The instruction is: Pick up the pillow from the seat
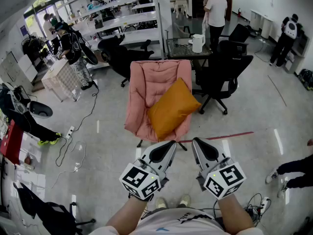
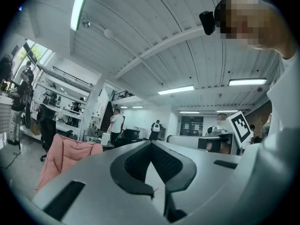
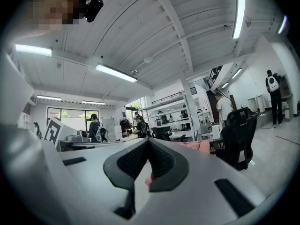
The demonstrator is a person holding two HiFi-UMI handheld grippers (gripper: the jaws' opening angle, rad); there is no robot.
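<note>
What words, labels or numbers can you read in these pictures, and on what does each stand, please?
No text can be read.
Print on the white shirt: too blurred to read.
Left gripper and right gripper: only black square patterns, no letters.

Lower centre of head view: left hand-held gripper (image 1: 169,146) and right hand-held gripper (image 1: 197,143) held side by side, close but apart, tips pointing up-frame. Both jaw pairs closed tip to tip, empty. Bare left forearm (image 1: 128,215) and right forearm (image 1: 235,213) enter from bottom edge.
</note>
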